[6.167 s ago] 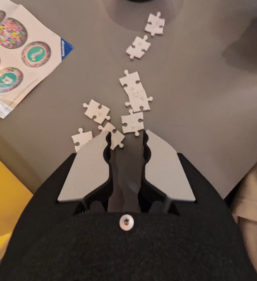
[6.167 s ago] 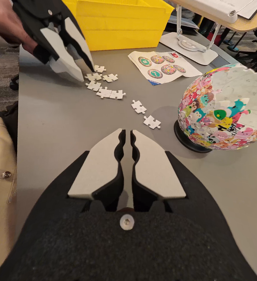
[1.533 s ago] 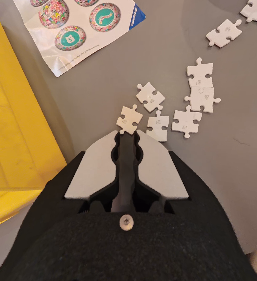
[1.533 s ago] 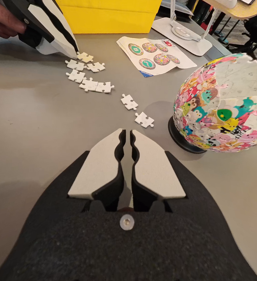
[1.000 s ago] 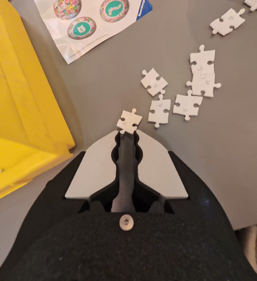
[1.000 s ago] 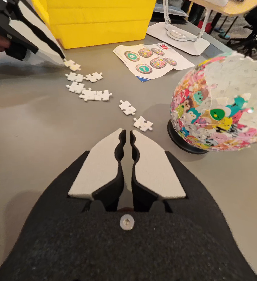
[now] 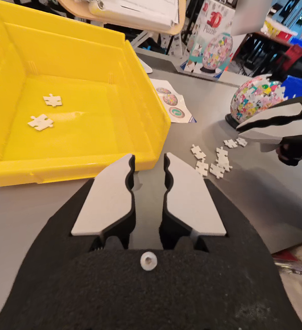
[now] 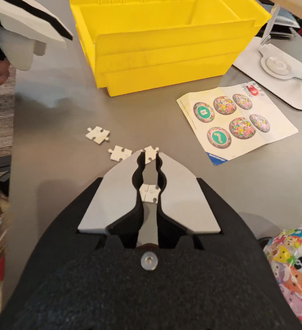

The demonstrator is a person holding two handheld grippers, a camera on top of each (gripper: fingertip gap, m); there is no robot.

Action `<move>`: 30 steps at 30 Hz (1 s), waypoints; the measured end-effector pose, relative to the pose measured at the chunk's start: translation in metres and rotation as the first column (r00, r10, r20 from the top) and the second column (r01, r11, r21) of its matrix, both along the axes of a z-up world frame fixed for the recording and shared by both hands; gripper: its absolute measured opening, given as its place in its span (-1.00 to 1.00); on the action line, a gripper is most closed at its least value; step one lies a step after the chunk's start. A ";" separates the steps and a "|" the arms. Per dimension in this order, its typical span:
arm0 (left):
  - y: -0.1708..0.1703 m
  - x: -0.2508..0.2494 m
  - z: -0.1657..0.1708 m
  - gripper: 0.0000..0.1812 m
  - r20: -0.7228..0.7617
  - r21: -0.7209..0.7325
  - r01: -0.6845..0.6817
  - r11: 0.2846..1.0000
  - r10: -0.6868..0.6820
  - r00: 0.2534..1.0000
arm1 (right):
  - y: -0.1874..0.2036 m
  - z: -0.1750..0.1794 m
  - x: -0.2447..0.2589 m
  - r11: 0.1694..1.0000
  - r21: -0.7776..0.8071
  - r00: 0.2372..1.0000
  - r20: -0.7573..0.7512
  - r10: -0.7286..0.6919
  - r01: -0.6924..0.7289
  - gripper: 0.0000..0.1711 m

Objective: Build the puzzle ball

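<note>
Sitting at the far left, the yellow bin (image 7: 78,114) serves as a store for spare parts: two white puzzle pieces (image 7: 46,111) lie blank side up on its floor, well apart from the ones in play. Just in front of its near wall the left tongs (image 7: 148,157) hang above the grey surface (image 7: 191,110) with the jaws apart and nothing between them. A pale smudge shows low in the gap beside the left finger, too blurred to identify.

Next comes the loose cluster of pieces (image 7: 216,160), spread flat and separated, which makes each one easier to pick singly. In the right wrist view the right tongs (image 8: 150,154) hover low over this cluster. Their jaws stand slightly apart and one piece (image 8: 151,152) sits right at the tips; whether they pinch it or merely frame it I cannot tell. Two joined pieces (image 8: 149,194) lie on the surface beneath the gap, farther back.

The instruction sheet (image 8: 235,121) lies beyond the cluster, face up, presumably so the pattern can be checked.

Farthest right stands the puzzle ball (image 7: 253,100), partly built and seated on a dark ring base (image 7: 231,119) that keeps it from rolling. Its upper part is open with a jagged edge, so many pieces remain to fit. The puzzle box (image 7: 209,51) stands behind, at the back of the surface.
</note>
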State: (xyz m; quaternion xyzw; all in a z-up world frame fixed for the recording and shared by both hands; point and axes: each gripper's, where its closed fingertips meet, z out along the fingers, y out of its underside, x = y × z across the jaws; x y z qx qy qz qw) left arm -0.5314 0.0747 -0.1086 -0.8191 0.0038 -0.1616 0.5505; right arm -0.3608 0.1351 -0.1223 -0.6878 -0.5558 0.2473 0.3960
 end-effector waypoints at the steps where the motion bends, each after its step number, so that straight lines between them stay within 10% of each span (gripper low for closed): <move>1: 0.000 0.000 0.001 -0.67 0.014 0.004 0.004 1.000 -0.004 1.000 | 0.005 0.000 -0.002 1.000 0.004 1.000 -0.005 -0.015 0.015 -0.84; 13: 0.033 0.095 0.034 -0.43 0.045 0.062 0.254 0.965 -0.257 0.965 | 0.016 0.002 0.031 0.995 -0.027 0.994 -0.046 -0.097 0.096 -0.69; 30: 0.115 0.232 0.005 -0.37 -0.343 -0.216 0.440 0.871 -0.490 0.801 | 0.060 0.015 0.237 0.931 0.033 0.914 -0.209 -0.348 0.363 -0.73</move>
